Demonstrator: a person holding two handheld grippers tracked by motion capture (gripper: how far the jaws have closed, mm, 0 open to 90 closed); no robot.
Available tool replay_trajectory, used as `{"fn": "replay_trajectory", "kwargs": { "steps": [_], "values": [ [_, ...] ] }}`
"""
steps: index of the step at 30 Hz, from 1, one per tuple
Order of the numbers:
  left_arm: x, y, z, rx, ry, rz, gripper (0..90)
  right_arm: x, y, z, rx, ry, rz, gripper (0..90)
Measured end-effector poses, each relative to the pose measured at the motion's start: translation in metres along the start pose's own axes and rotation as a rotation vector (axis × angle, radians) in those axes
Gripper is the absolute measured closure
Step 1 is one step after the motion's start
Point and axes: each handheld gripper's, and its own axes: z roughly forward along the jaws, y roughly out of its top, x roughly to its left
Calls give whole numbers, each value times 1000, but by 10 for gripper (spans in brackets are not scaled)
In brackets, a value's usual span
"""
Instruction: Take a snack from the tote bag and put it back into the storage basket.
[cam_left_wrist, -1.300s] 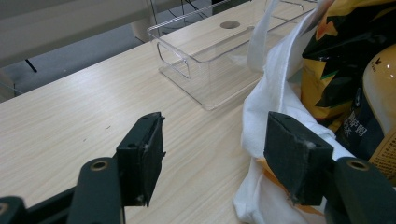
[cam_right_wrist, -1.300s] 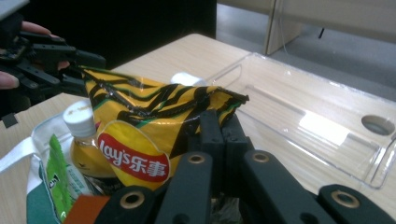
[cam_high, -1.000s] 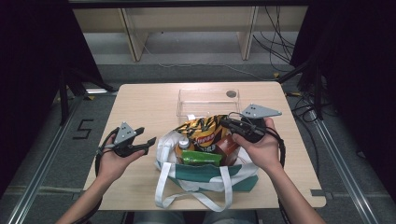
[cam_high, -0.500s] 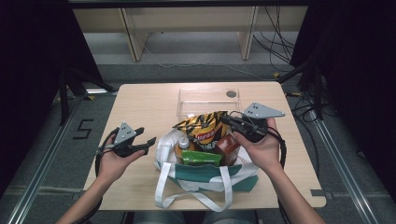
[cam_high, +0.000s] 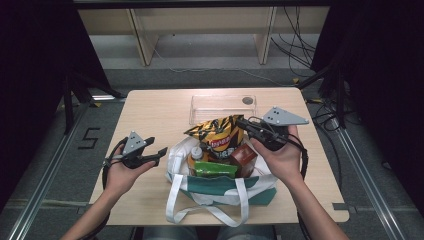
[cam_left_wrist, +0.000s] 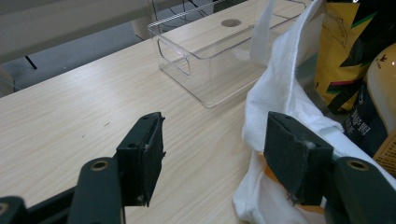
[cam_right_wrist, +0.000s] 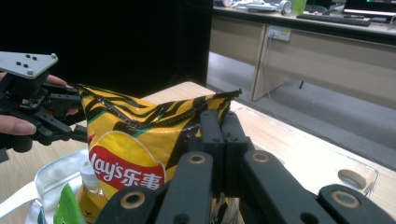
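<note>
Presently, the right gripper (cam_high: 245, 123) has its black jaws pressed together on the top corner of a yellow-and-black striped crisp bag with a red logo (cam_high: 218, 137); the right gripper view shows the crimped upper edge of the bag (cam_right_wrist: 140, 135) pinched between them. The bag stands upright in a white fabric tote bag with a green band and white straps (cam_high: 220, 187), which sits at the near middle of the light wooden table (cam_high: 155, 110). Beside the crisp bag in the tote are a small bottle with a white cap (cam_high: 197, 152), a green packet (cam_high: 212, 169) and a dark red carton (cam_high: 244, 157).

The left gripper (cam_high: 159, 152) is held to the left of the tote, jaws apart and gripping nothing. In the left gripper view, the right-hand jaw lies against the tote's white cloth (cam_left_wrist: 280, 98); whether it touches cannot be told. The other jaw stands over bare tabletop.

A clear plastic rectangular tray (cam_high: 222, 107) rests on the table behind the tote, near it.
</note>
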Motion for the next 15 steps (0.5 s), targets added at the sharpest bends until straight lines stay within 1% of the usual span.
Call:
{"fn": "replay_trajectory", "kwargs": {
  "steps": [1,2,3,4,5,6,8,9,11,13,14,15],
  "values": [
    [0,0,0,1,1,-3,374,0,1,0,-1,1,-3,900],
    [0,0,0,1,0,-5,373,2,1,0,2,-4,8,900],
    [0,0,0,2,-2,1,373,3,1,0,0,-4,12,900],
    [-1,-1,0,0,-2,-11,374,2,2,0,-6,-2,-9,900],
    [-1,-1,0,2,-2,-4,373,3,3,0,-3,-5,-4,900],
    [-1,-1,0,2,-3,-4,373,4,3,-1,-5,8,2,900],
    [-1,-1,1,0,-2,-8,373,4,5,-2,-8,1,-10,900],
    [0,0,0,1,-1,-1,374,4,5,-2,-15,-2,-12,900],
    [-1,0,0,0,-1,-3,373,5,6,-3,-20,-9,-4,900],
    [-1,0,0,0,-2,-4,374,4,8,-3,-26,-5,-13,900],
    [-1,0,0,0,-2,-4,374,4,8,-4,-20,-11,-3,900],
    [-1,0,0,0,-3,-5,373,4,8,-3,-36,-23,-14,900]
  ]
}}
